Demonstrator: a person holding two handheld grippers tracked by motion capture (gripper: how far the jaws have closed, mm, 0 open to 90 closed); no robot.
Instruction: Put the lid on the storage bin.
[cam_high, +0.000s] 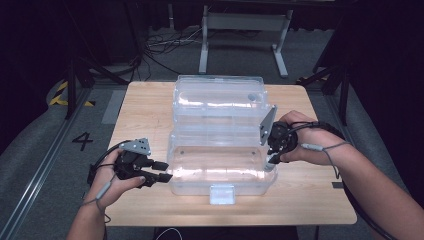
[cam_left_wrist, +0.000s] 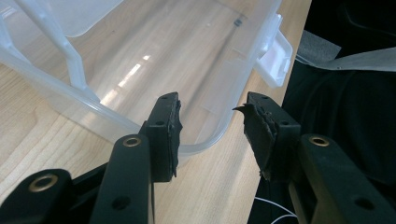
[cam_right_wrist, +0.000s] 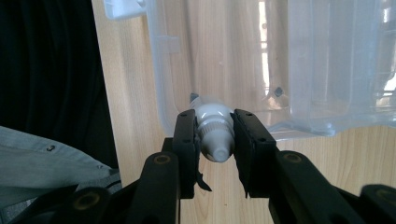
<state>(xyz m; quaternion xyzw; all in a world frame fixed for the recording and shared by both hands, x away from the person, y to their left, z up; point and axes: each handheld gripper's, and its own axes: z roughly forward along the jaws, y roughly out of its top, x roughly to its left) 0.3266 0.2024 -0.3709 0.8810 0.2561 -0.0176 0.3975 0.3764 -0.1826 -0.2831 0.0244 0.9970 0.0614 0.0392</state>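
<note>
At right end of clear plastic storage box (cam_high: 220, 170), right claw (cam_right_wrist: 215, 140) clamped on small white plastic bottle with ribbed cap (cam_right_wrist: 214, 130), cap end toward camera, bottle at box's rim near corner. Left claw (cam_left_wrist: 212, 126) parted, gripping nothing, its two black pads astride box's rounded near-left corner, rim between them, contact unclear. Box lid (cam_high: 219, 97) hinged back, open; white latch tab (cam_high: 222, 194) at front edge. Box sits mid light wooden worktop (cam_high: 145, 110).
</note>
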